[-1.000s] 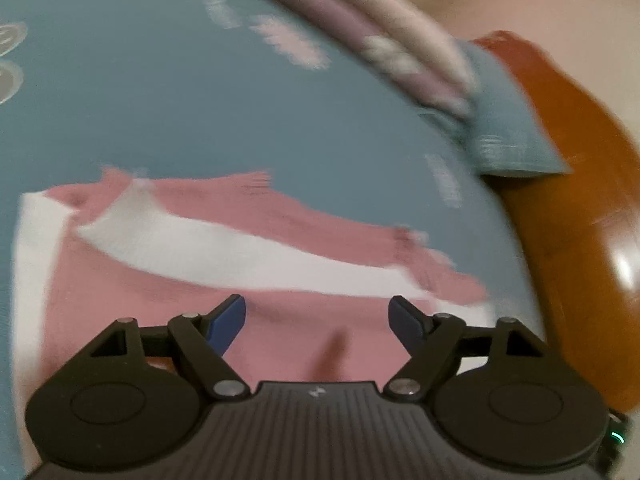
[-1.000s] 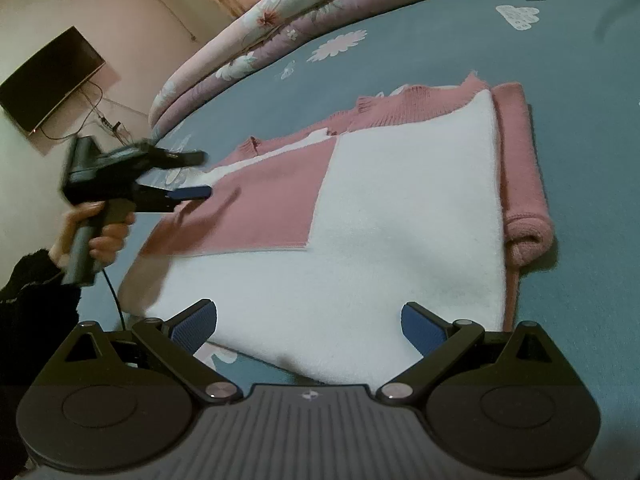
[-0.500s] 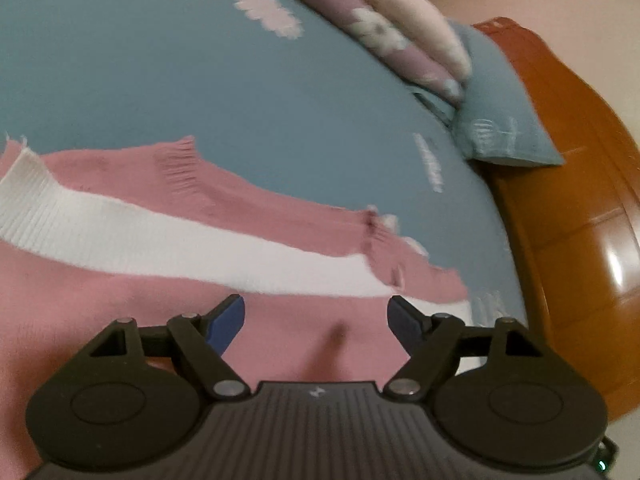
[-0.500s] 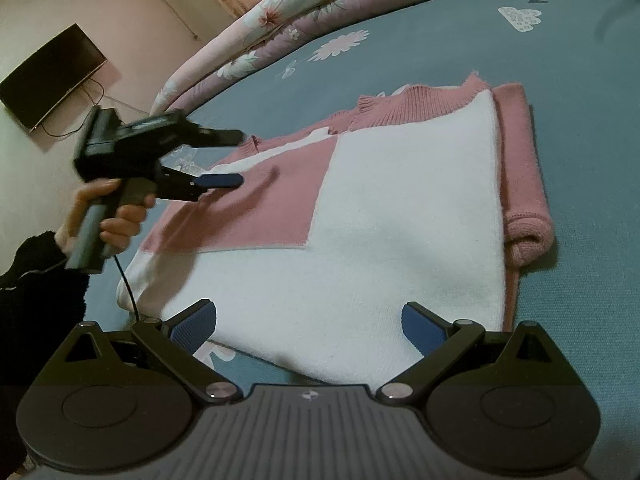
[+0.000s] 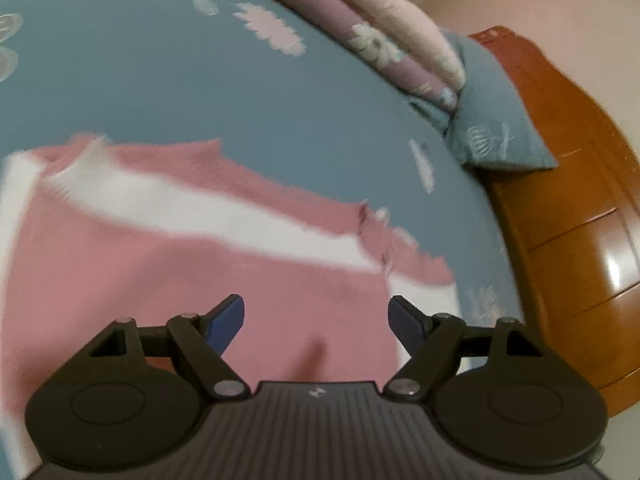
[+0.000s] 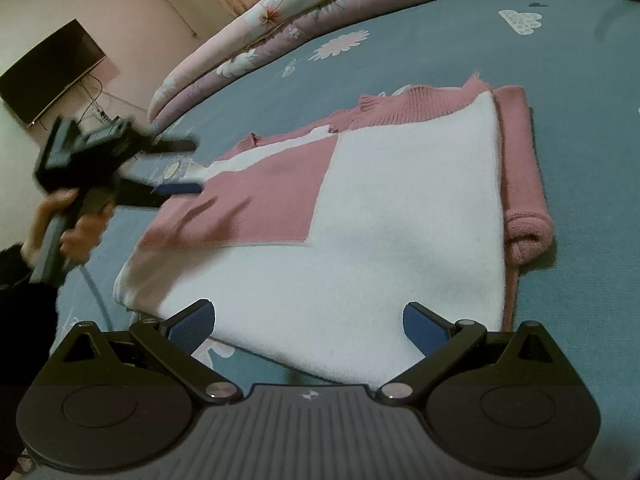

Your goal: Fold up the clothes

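A pink and white knit sweater (image 6: 392,216) lies partly folded on the blue bedsheet (image 6: 440,52), one pink sleeve rolled along its right side. My right gripper (image 6: 308,322) hovers open over the sweater's near white edge with nothing between its fingers. My left gripper (image 5: 316,320) is open above the pink panel (image 5: 160,280) of the sweater (image 5: 224,216), holding nothing. From the right wrist view the left gripper (image 6: 180,168) hangs in a hand just above the sweater's left edge, blurred by motion.
A folded floral quilt (image 6: 320,4) lies along the far side of the bed. A blue pillow (image 5: 492,120) rests against the orange wooden headboard (image 5: 572,208). A dark television (image 6: 48,72) hangs on the wall at left. A dark sleeve (image 6: 20,312) shows at the lower left.
The left gripper has lifted and drifted over the sweater's left side, staying open. The right gripper and the sweater have not moved.
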A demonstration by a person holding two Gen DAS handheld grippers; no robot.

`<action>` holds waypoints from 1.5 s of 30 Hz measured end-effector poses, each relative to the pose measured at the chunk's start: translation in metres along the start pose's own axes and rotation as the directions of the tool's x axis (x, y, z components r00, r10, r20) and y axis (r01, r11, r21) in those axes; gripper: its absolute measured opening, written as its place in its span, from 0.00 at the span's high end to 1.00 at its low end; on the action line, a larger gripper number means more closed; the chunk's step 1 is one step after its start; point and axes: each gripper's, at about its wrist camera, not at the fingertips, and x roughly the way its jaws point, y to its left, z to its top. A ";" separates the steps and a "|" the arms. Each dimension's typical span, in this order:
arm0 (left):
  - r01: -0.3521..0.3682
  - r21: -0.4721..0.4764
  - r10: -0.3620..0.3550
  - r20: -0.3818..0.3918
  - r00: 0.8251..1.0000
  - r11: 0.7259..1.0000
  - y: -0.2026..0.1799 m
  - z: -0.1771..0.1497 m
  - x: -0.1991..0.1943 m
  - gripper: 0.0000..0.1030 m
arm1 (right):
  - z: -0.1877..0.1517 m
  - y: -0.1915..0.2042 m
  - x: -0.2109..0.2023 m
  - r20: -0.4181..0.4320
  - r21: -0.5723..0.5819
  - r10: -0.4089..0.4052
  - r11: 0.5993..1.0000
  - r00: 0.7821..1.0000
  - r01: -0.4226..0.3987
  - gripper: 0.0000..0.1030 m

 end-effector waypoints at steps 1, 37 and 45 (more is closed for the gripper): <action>-0.008 -0.002 0.008 -0.004 1.000 1.000 0.006 -0.005 -0.007 0.23 | 0.000 0.000 0.000 0.000 0.000 0.000 1.000 1.000 0.000 0.01; 0.085 -0.060 -0.070 0.221 0.973 0.995 0.043 -0.115 -0.106 0.15 | 0.001 0.019 -0.035 0.114 -0.003 0.040 0.999 0.993 -0.040 0.00; 0.072 -0.258 -0.025 0.181 0.983 0.963 0.083 -0.118 -0.092 0.15 | -0.011 -0.023 -0.036 0.048 0.073 -0.030 0.997 0.998 0.026 0.02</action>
